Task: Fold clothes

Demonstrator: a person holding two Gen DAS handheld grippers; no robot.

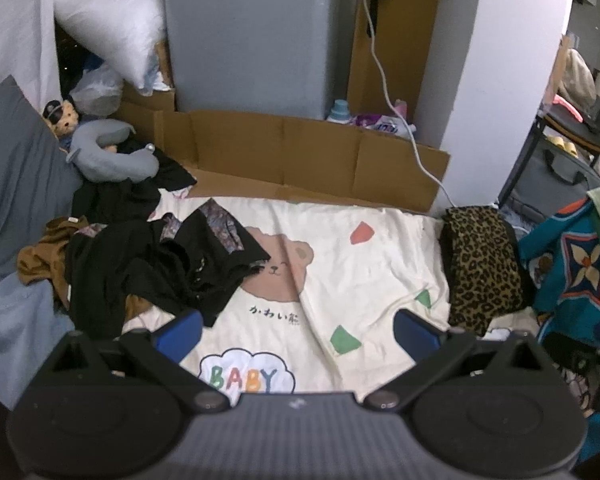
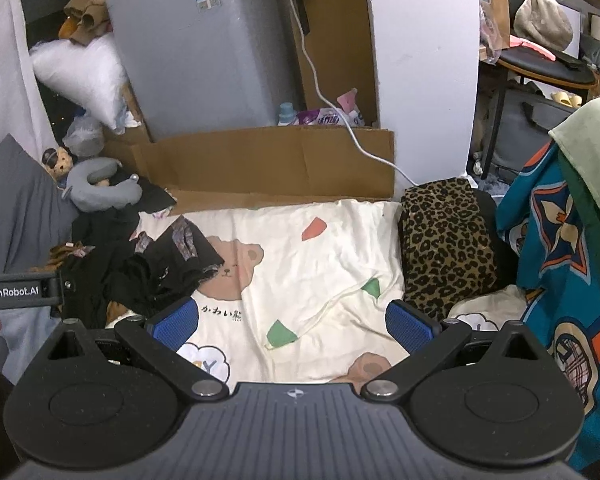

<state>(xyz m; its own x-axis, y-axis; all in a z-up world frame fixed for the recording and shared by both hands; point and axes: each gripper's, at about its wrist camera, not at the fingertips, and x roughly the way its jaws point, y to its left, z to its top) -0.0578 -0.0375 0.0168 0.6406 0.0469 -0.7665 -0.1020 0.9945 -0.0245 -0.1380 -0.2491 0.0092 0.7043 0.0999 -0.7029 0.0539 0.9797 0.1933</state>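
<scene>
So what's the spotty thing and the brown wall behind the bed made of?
The spotty thing looks like soft, matte woven or knit cloth: it folds and sags. The brown wall looks like plain cardboard: flat, dull panels with crease lines and raw edges.

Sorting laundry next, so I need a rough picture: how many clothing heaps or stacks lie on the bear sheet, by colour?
Black tangled heap: 1
Leopard-print folded stack: 1
Brown garment, partly under the black heap: 1
Total: 3
</scene>
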